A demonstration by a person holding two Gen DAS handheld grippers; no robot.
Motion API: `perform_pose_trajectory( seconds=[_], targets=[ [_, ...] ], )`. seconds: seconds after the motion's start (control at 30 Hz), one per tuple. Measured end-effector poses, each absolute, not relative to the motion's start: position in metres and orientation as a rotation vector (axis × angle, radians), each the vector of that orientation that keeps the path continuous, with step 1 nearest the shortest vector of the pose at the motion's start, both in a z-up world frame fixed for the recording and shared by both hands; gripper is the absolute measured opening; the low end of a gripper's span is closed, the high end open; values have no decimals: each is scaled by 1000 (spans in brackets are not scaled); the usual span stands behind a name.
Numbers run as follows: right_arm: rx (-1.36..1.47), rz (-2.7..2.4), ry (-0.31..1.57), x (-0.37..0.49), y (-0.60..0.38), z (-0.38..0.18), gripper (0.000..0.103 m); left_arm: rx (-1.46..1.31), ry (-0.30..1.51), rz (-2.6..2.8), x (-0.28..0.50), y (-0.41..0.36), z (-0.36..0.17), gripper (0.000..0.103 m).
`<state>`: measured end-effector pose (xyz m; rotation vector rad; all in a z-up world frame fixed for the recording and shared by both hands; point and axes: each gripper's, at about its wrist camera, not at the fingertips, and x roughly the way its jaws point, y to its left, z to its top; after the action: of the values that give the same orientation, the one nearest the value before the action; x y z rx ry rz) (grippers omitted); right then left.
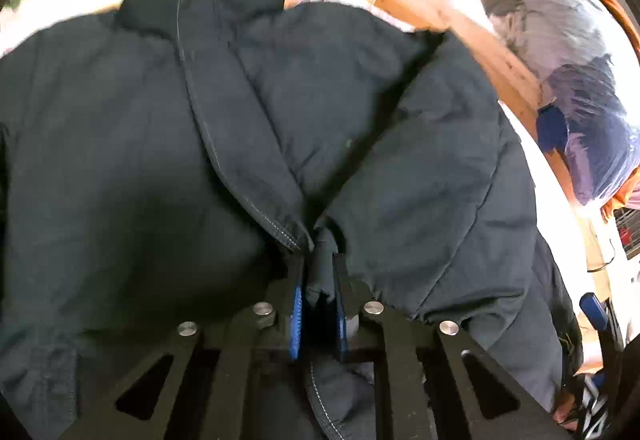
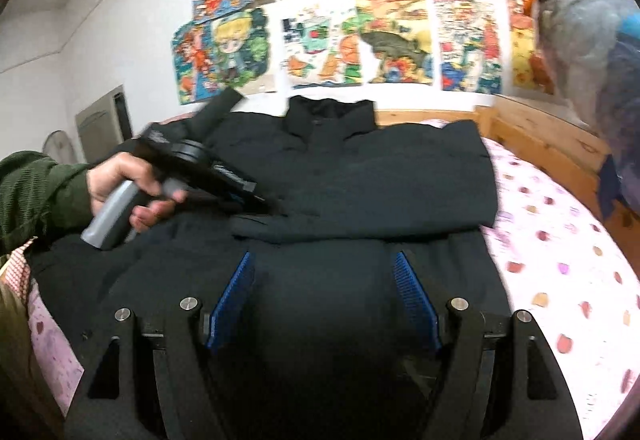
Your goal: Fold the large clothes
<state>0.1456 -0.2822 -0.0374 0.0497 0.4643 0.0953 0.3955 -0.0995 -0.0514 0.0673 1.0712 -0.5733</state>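
Two grippers are working over the dark jacket [image 2: 360, 167], which is lying spread on the bed [image 2: 560, 260]: my left gripper [image 1: 318, 276] is pinching a fold of its fabric, and my right gripper [image 2: 326, 296] is hovering wide open above its lower half, gripping nothing

A white wall [image 2: 132, 39] is covered with colourful children's drawings [image 2: 396, 35]. Below it stands a bed with a light wooden frame [image 2: 532, 135] and a pink spotted sheet [image 2: 560, 260]. At the right edge, a clear plastic bag of clothes [image 1: 560, 51] rests against the frame.
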Motion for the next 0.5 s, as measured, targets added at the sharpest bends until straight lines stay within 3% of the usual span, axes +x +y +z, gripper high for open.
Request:
perform_pose_trajectory(
  seconds=[0.2,0.5],
  targets=[
    [116,43,485,159,-310,-34,68,161,876,-522,374,-107,-11,10],
    [81,-7,451,178,-320,0,68,87,977,-585,390,-81,-17,11]
  ],
)
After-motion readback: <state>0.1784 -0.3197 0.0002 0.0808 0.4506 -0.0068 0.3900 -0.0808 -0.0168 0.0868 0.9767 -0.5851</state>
